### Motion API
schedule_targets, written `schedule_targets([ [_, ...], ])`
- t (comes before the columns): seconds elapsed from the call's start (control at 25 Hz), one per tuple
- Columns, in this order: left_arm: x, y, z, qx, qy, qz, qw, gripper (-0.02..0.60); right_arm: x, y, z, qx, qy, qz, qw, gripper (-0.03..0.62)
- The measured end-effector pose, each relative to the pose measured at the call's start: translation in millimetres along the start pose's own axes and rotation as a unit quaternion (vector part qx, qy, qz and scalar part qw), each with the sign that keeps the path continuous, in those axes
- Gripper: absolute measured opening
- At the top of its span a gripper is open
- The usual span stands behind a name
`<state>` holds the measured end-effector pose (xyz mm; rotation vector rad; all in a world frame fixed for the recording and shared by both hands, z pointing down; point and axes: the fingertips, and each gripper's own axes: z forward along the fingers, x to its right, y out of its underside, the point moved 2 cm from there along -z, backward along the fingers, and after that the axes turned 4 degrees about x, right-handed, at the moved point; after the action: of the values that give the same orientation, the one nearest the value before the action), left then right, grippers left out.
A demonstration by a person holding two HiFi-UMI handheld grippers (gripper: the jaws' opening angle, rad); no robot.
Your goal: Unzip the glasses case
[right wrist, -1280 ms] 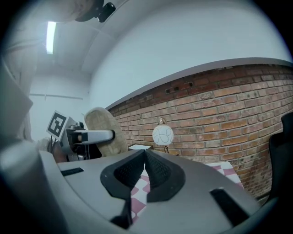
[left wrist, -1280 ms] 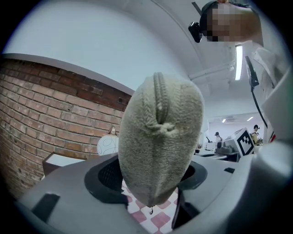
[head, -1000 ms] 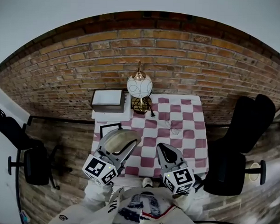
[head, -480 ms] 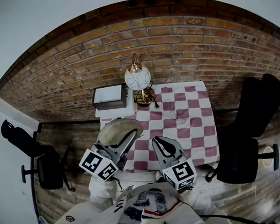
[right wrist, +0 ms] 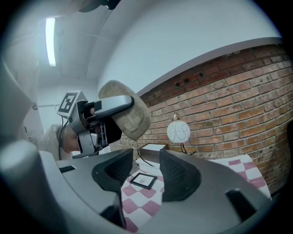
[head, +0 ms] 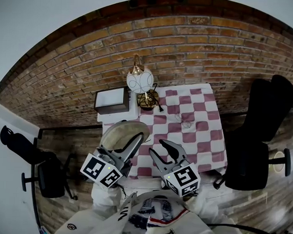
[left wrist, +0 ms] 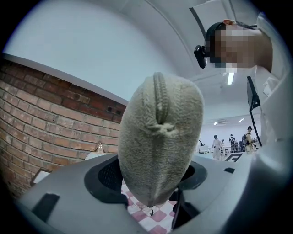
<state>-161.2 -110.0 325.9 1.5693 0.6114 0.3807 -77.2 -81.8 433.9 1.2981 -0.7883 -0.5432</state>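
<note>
The left gripper (head: 134,139) is clamped on the glasses case (head: 118,136), a beige fleecy pouch. Its jaws press the case's lower sides, and most of the case stands clear above and ahead of them. From the left gripper view a raised zip seam runs down the case's upper edge to a pucker. Whether that zip is parted cannot be told.

Just to that gripper's right, and apart from the case, the right gripper (head: 166,146) has its jaws spread. They have just been opening, and nothing sits between them. In its own view the case and the left gripper show up and to the left, beyond the jaws.

Below both grippers lies a table with a pink-and-white checkered cloth (head: 203,135). A small black-framed card (right wrist: 143,180) rests on it ahead of the right gripper's jaws.

Further ahead stand a dark-sided box (head: 112,100) and a white globe lamp (head: 139,81). The brick wall (head: 187,43) rises behind them.

Black office chairs stand out to the right (head: 258,142) and left (head: 39,170).
</note>
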Motion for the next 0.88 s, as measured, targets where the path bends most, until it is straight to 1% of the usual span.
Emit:
schedule_targets([
  [0.2,9,-2,3,0.003,0.007,0.002,1.0,0.295,-12,4,3,-0.012,-0.027,0.003,1.0,0.233],
  [0.28,12,-3,3,0.004,0.01,0.002,0.9999,0.293,-16,5,4,-0.016,-0.035,0.0,0.999,0.238],
  [0.4,15,-4,4,0.004,0.014,0.002,0.9999,0.293,-20,5,7,-0.02,-0.039,-0.005,0.999,0.238],
  [0.68,25,-1,7,0.003,0.023,-0.003,0.9997,0.295,-18,6,16,-0.019,-0.033,0.018,0.999,0.236],
  [0.8,27,0,7,0.003,0.025,-0.005,0.9997,0.293,-18,10,19,-0.025,-0.033,0.017,0.999,0.234],
  [0.88,27,0,7,0.002,0.025,-0.008,0.9997,0.293,-17,14,20,-0.029,-0.031,0.016,0.999,0.199],
])
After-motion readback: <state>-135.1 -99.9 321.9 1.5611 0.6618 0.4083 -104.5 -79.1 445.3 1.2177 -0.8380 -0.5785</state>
